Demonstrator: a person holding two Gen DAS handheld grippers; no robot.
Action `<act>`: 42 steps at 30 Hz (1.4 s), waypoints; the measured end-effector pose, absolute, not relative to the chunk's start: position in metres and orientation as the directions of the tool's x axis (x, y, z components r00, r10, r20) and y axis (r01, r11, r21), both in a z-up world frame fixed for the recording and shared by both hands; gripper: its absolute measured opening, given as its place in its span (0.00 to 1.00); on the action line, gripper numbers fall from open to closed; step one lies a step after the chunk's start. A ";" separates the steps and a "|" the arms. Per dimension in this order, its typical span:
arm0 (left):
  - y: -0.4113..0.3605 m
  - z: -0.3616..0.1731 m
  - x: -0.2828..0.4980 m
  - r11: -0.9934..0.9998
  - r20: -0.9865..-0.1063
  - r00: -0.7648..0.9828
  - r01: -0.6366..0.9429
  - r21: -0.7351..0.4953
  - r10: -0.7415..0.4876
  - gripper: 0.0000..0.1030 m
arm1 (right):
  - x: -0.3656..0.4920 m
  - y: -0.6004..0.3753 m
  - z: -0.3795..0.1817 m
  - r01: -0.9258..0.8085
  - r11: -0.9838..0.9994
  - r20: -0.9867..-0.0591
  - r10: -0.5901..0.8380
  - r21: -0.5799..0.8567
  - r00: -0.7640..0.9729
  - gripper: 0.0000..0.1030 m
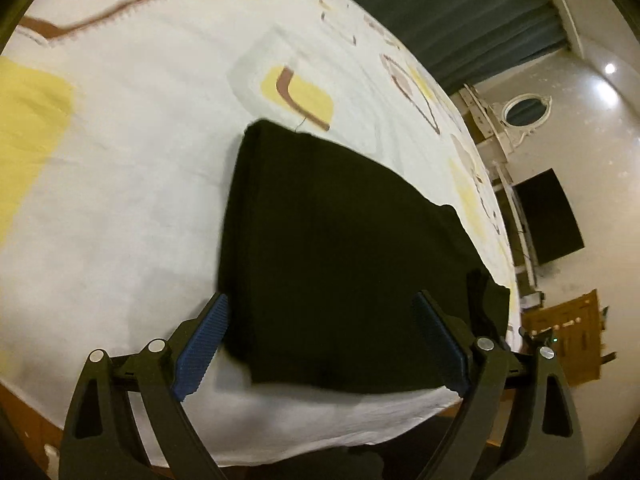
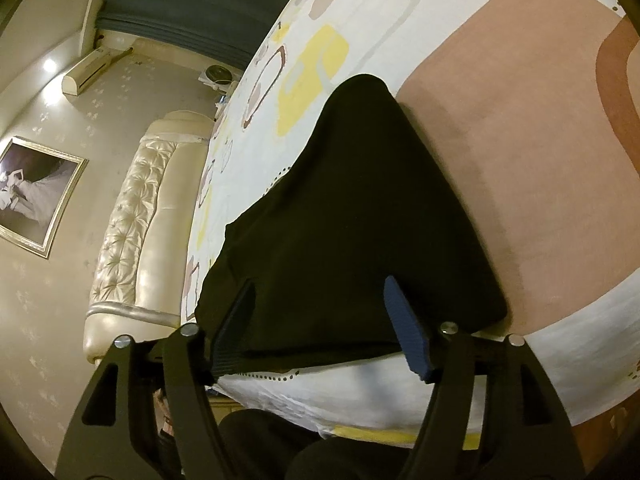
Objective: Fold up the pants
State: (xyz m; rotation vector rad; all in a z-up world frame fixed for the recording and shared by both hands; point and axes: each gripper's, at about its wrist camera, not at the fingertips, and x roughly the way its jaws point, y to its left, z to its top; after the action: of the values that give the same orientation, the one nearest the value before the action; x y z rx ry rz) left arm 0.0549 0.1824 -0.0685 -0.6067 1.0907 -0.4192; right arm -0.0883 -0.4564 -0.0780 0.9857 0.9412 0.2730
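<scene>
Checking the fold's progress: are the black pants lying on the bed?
Yes, the black pants lie folded on the patterned bed sheet.

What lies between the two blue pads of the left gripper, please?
In the left wrist view, the near end of the folded black pants shows between them, on the bedsheet; the left gripper looks open.

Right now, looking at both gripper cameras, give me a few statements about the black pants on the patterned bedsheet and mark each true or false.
1. The folded black pants lie on the white patterned bedsheet. True.
2. The left gripper is clamped shut. False: its jaws stand wide open.
3. The right gripper holds a red towel. False: it is open over the pants.
4. A framed picture hangs on the wall. True.
</scene>
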 end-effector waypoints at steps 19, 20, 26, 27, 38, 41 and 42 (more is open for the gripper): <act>0.203 -0.078 0.085 0.745 -0.695 0.333 0.037 -0.666 -0.637 0.81 | -0.087 -0.454 -0.074 0.180 0.531 -0.516 0.596 0.828 0.615 0.82; 0.199 -0.079 0.089 0.736 -0.688 0.323 0.044 -0.675 -0.650 0.79 | -0.087 -0.454 -0.074 0.178 0.533 -0.516 0.597 0.827 0.615 0.82; 0.190 -0.088 0.103 0.628 -0.591 0.317 0.017 -0.778 -0.742 0.67 | -0.087 -0.451 -0.072 0.173 0.539 -0.516 0.591 0.824 0.620 0.84; 0.188 -0.091 0.104 0.612 -0.582 0.307 0.002 -0.791 -0.753 0.58 | -0.087 -0.451 -0.073 0.171 0.540 -0.515 0.590 0.824 0.621 0.84; 0.175 -0.062 0.092 0.724 -0.684 0.332 -0.007 -0.690 -0.649 0.14 | -0.086 -0.451 -0.073 0.162 0.535 -0.504 0.590 0.829 0.630 0.86; 0.162 -0.035 0.085 0.740 -0.682 0.358 0.035 -0.672 -0.637 0.13 | -0.086 -0.451 -0.073 0.162 0.535 -0.504 0.590 0.829 0.631 0.86; 0.155 -0.028 0.084 0.746 -0.684 0.365 0.045 -0.664 -0.631 0.13 | -0.086 -0.451 -0.073 0.163 0.535 -0.504 0.590 0.829 0.631 0.86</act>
State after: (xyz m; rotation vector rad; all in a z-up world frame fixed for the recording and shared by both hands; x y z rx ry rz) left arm 0.0839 0.1548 -0.0278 -0.6101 1.1248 -0.4713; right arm -0.0863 -0.4510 -0.0727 1.0003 0.8805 0.2978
